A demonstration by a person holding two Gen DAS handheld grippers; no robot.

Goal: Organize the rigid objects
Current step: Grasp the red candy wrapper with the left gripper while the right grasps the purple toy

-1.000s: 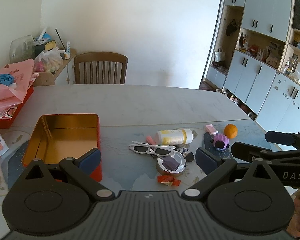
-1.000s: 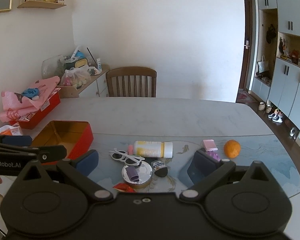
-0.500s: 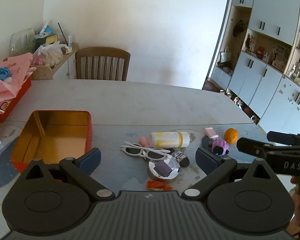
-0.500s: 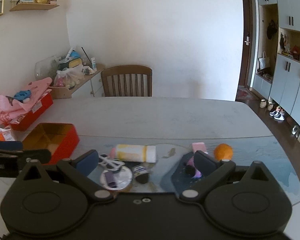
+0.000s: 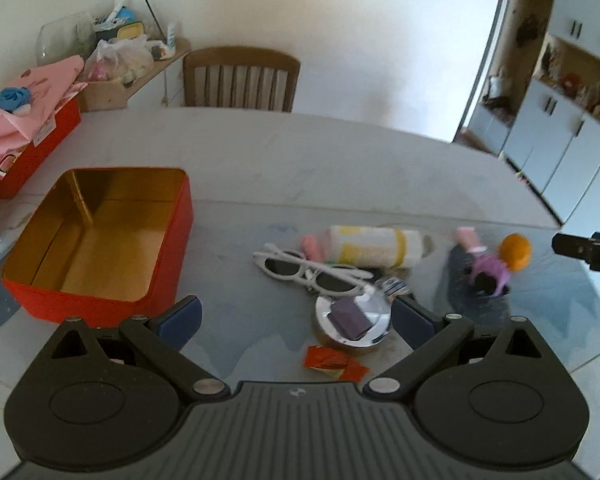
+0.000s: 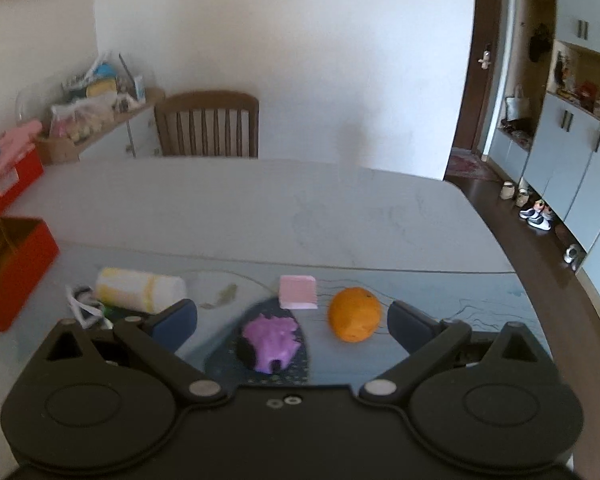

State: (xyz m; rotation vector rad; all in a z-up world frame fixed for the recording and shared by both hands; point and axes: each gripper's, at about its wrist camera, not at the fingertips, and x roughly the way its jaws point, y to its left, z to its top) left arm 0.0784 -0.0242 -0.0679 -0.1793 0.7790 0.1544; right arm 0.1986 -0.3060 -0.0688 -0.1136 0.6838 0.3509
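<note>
Red tin [image 5: 100, 236] lidless on table [image 5: 340, 168], sunglasses [image 5: 312, 272] beside bottle [image 5: 376, 246], both claws spread.

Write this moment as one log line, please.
left gripper: open, empty | right gripper: open, above purple toy, orange | red tin: empty

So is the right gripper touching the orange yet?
Apart. The right wrist view shows the orange lying on the table between the open fingers of the right gripper, with bare table visible between it and the nearer finger.
</note>
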